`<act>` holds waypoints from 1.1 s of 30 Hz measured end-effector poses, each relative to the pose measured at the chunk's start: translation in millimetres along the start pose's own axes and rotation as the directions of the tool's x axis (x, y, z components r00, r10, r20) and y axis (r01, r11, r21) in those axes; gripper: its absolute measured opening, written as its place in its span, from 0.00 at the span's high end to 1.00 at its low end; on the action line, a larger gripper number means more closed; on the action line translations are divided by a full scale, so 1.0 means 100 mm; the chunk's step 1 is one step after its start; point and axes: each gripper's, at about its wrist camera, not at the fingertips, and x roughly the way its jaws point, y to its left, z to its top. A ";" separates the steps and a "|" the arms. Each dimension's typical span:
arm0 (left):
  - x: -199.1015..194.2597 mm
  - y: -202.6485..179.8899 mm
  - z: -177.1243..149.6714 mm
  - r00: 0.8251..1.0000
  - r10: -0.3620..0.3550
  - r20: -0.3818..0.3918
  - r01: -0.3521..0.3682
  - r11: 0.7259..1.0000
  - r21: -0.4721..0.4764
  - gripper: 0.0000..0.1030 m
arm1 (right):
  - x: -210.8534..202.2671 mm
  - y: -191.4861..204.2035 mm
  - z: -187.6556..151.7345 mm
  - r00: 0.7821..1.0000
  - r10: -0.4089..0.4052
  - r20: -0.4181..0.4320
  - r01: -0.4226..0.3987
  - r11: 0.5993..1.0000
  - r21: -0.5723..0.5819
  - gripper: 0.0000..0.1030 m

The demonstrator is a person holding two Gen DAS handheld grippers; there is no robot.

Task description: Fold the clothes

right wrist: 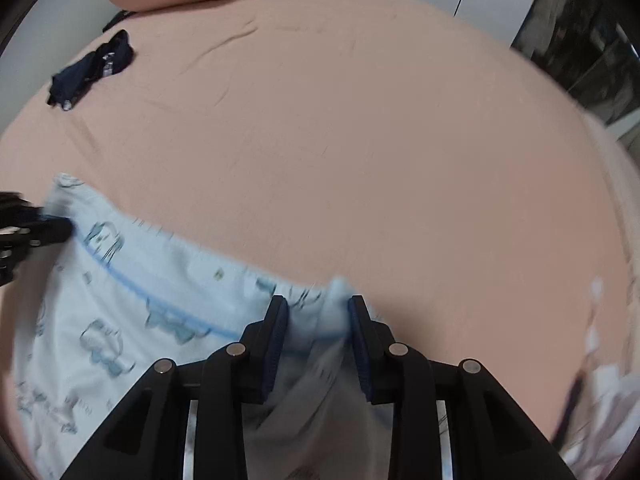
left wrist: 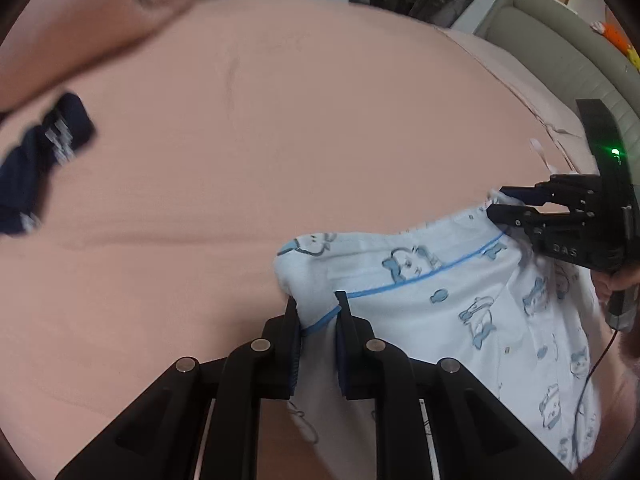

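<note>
Two grippers, left gripper (left wrist: pixel 317 312) and right gripper (right wrist: pixel 318 316), each pinch one pale blue cartoon-printed garment (left wrist: pixel 460 300) over the pink bed (left wrist: pixel 280 140); one dark garment (left wrist: pixel 44 152) lies apart.

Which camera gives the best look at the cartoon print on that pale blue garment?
The left wrist view: the garment is sharp there, so the animal figures and blue piping read clearly. In the right wrist view it fills the lower left but is motion-blurred.
</note>
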 end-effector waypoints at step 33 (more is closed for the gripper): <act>-0.10 -0.66 -0.83 0.988 -0.036 -0.151 0.102 0.883 0.457 0.72 | -0.49 1.01 -0.59 0.963 0.258 -0.073 -0.265 0.959 -0.100 0.69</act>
